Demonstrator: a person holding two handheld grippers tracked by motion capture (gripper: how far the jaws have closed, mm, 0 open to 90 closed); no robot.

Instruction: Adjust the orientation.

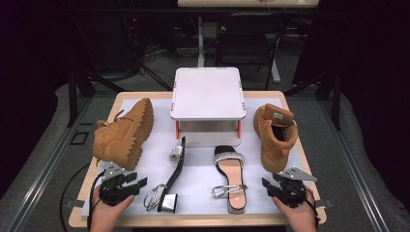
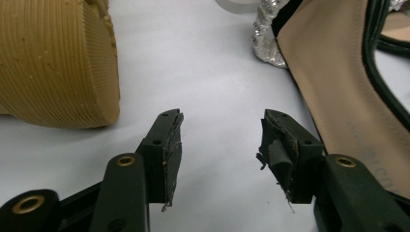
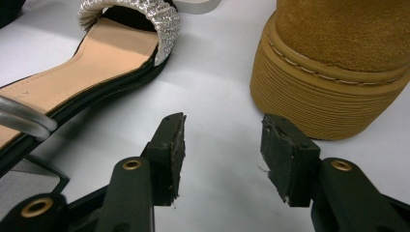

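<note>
Scene: four shoes lie on a white mat [image 1: 203,169] covering the desk, a small white shelf [image 1: 207,94] standing at the far edge.
Left tongs: the left gripper [image 1: 129,185] rests at the near left corner of the desk, jaws apart and holding nothing; its own view looks between them at bare mat.
Right tongs: the right gripper [image 1: 271,187] rests at the near right corner, jaws likewise apart and empty.
Left boot: a tan boot [image 1: 124,131] lies tipped on its side by the left edge, ridged sole turned toward the middle, long axis running from the near left toward the far edge.
Right boot: its mate [image 1: 275,135] stands upright by the right edge, toe toward the person, long axis near to far.
Sandals: one black sandal [image 1: 231,179] lies flat near the middle, toe away; the other [image 1: 175,174] lies on edge just left of it.
Step in hand: likely a first reach for the nearest boots.
Doing it well: approach each boot across its narrow width, at the collar or heel, and close squarely before lifting.
</note>
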